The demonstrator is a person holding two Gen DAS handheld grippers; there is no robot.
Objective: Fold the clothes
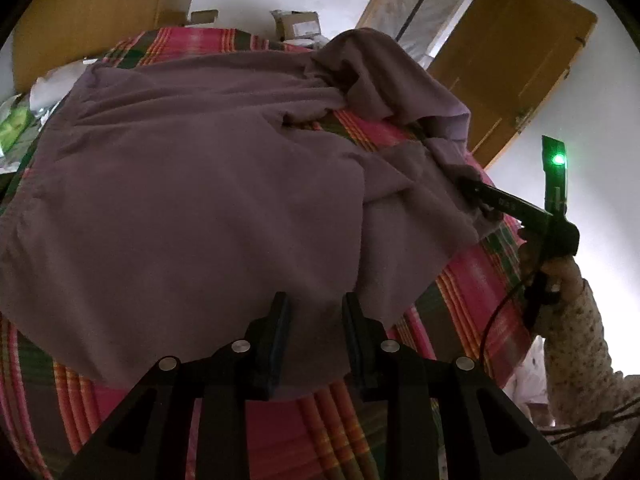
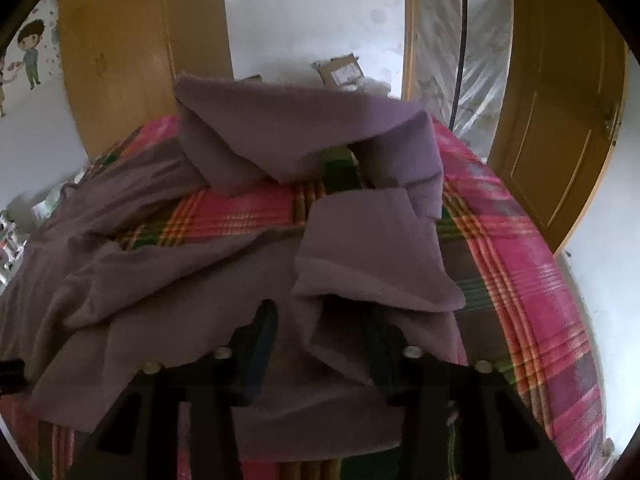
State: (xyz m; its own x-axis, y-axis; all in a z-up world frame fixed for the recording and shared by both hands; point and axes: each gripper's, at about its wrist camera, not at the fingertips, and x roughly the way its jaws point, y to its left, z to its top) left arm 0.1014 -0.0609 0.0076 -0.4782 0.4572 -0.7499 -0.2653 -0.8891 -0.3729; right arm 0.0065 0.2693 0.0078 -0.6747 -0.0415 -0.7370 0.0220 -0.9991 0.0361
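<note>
A purple fleece garment (image 1: 192, 184) lies spread over a pink plaid bed cover (image 1: 476, 292). My left gripper (image 1: 316, 308) hovers over the garment's near hem. Its fingers stand a little apart, and the cloth lies flat beneath them. My right gripper (image 1: 466, 184), held by a hand in a speckled sleeve (image 1: 580, 340), is shut on a sleeve of the garment at the right. In the right wrist view the gripper (image 2: 320, 312) has bunched purple cloth (image 2: 372, 248) between its fingers, hiding the right fingertip. The sleeve (image 2: 288, 136) arches up off the bed beyond it.
Wooden doors (image 1: 516, 48) and a plastic-covered doorway (image 2: 460, 60) stand past the bed. Cardboard boxes (image 2: 340, 68) sit behind the far edge. Bags and clutter (image 1: 24, 120) lie at the bed's left. A cable (image 1: 496, 312) hangs by the right hand.
</note>
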